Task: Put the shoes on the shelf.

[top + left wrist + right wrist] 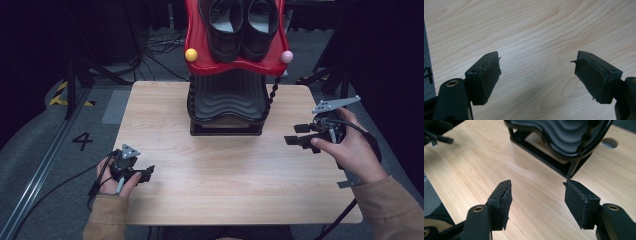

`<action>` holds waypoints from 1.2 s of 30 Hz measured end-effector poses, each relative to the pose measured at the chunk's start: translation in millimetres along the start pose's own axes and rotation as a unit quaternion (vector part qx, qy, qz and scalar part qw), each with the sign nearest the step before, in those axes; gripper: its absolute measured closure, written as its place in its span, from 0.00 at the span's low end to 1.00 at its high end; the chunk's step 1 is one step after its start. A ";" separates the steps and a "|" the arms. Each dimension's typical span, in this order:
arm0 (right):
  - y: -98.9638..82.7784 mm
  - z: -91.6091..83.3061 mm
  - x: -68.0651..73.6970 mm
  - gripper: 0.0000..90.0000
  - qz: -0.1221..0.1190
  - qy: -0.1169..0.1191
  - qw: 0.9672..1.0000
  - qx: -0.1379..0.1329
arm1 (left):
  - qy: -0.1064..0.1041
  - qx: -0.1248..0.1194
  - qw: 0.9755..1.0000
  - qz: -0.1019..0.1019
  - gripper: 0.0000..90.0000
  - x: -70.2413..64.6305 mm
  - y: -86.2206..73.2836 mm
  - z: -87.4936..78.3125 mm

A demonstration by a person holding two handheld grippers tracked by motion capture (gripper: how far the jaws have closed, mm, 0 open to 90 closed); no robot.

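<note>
Nearest the camera in the high view, two tan sleeves come in at the bottom edge, each hand holding a gripper over the wooden tabletop (220, 195). At the lower left of that frame the left gripper (146, 173) sits low by the tabletop's near left edge; in the left gripper view (537, 75) its jaws stand wide apart with bare wood grain between them and nothing held. At the right of the high view the right gripper (298, 135) points toward the middle of the frame, its jaws spread; the right gripper view (536, 200) shows them open and empty above the wood.

A black ribbed stand (227, 102) rests on the far middle of the tabletop, in the upper centre of the high view and the upper right of the right gripper view (564, 137). Above it sits a red tray (196, 45) carrying a pair of black shoes (242, 25), with a yellow ball (191, 54) at its left corner and a pink ball (286, 56) at its right. Both grippers are well apart from the stand.
</note>
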State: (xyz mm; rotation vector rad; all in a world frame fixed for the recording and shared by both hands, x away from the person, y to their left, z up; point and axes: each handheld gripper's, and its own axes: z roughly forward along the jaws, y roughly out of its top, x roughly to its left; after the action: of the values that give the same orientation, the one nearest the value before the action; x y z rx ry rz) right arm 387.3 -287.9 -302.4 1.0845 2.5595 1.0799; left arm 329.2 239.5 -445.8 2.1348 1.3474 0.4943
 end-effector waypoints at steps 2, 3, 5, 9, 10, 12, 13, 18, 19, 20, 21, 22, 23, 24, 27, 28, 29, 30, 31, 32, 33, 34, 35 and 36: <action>-8.0 8.2 -1.8 0.44 -0.001 0.009 1.000 -0.006 | 0.002 -0.003 1.000 0.002 0.23 0.6 0.2 0.0; -8.0 8.2 -1.8 0.44 -0.001 0.009 1.000 -0.006 | 0.002 -0.003 1.000 0.002 0.23 0.6 0.2 0.0; -14.9 16.2 -3.8 0.44 -0.008 0.017 1.000 -0.009 | 0.003 -0.002 1.000 0.001 0.23 0.6 0.2 0.2; -29.6 33.5 -8.9 0.44 -0.008 0.033 0.999 -0.012 | 0.001 -0.002 1.000 0.000 0.23 0.5 0.7 1.1; -32.5 36.9 -10.0 0.43 -0.005 0.035 0.999 -0.011 | 0.001 -0.003 1.000 -0.001 0.23 0.3 0.7 1.0; -35.2 40.2 -11.0 0.43 -0.006 0.036 0.999 -0.009 | 0.001 -0.005 1.000 -0.002 0.23 0.3 0.6 1.0; -38.5 43.9 -11.9 0.43 -0.004 0.036 0.999 -0.007 | 0.002 -0.005 1.000 -0.002 0.23 0.4 0.7 0.9; -54.6 61.0 -15.4 0.42 0.000 0.031 0.999 0.005 | 0.001 -0.004 1.000 -0.001 0.23 0.4 1.2 1.5; -58.5 65.4 -16.7 0.42 0.001 0.037 0.999 0.004 | 0.000 -0.003 1.000 -0.002 0.23 0.3 1.3 1.7; -60.5 68.2 -17.7 0.42 0.005 0.041 0.999 0.003 | 0.002 -0.003 1.000 -0.001 0.23 0.2 1.3 2.2; -62.7 72.4 -19.3 0.42 0.013 0.046 0.999 0.001 | 0.001 -0.003 1.000 0.000 0.23 0.2 1.5 2.5; -64.5 78.0 -20.9 0.42 0.017 0.045 0.999 0.010 | -0.002 -0.003 1.000 -0.001 0.23 -0.2 1.6 2.6; -65.6 81.7 -21.7 0.42 0.014 0.042 0.999 0.020 | 0.000 -0.003 1.000 0.001 0.23 -0.2 1.8 2.9; -66.5 84.8 -22.5 0.42 0.012 0.037 0.999 0.031 | 0.001 -0.004 1.000 0.003 0.23 -0.1 1.9 3.0; -70.8 94.8 -24.1 0.43 0.013 0.024 0.999 0.039 | 0.000 -0.003 1.000 0.003 0.23 -0.1 2.0 2.2; -72.5 97.9 -24.6 0.43 0.014 0.025 0.999 0.038 | -0.001 -0.004 1.000 0.002 0.23 -0.1 1.9 2.0; -74.3 100.7 -25.0 0.43 0.015 0.025 0.999 0.042 | -0.001 -0.004 1.000 0.002 0.23 -0.1 1.9 1.8; -75.4 102.6 -25.3 0.43 0.015 0.023 0.998 0.048 | -0.001 -0.003 1.000 0.003 0.23 0.0 2.0 1.6; -77.4 104.8 -25.9 0.43 0.011 0.021 0.998 0.051 | -0.002 -0.005 1.000 0.000 0.23 -0.1 1.8 1.8; -79.9 107.0 -26.3 0.43 0.013 0.018 0.998 0.051 | -0.001 -0.003 1.000 0.001 0.23 0.1 1.9 1.6; -82.1 108.7 -26.9 0.43 0.013 0.017 0.998 0.051 | -0.002 -0.005 1.000 0.000 0.23 0.1 1.8 1.9; -84.3 110.3 -27.1 0.43 0.014 0.016 0.998 0.053 | -0.002 -0.005 1.000 0.000 0.23 0.1 1.8 1.9; -86.4 111.9 -27.3 0.43 0.014 0.015 0.998 0.058 | -0.002 -0.002 1.000 0.000 0.23 0.5 2.1 2.0; -86.4 111.9 -27.3 0.43 0.014 0.015 0.998 0.058 | -0.002 -0.002 1.000 0.000 0.23 0.5 2.1 2.0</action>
State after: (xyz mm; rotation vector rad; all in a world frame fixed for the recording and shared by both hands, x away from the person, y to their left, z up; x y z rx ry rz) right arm 402.9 -284.9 -445.4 1.1418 2.6673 0.9705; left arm 332.1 238.7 -446.0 2.1316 1.3415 0.4917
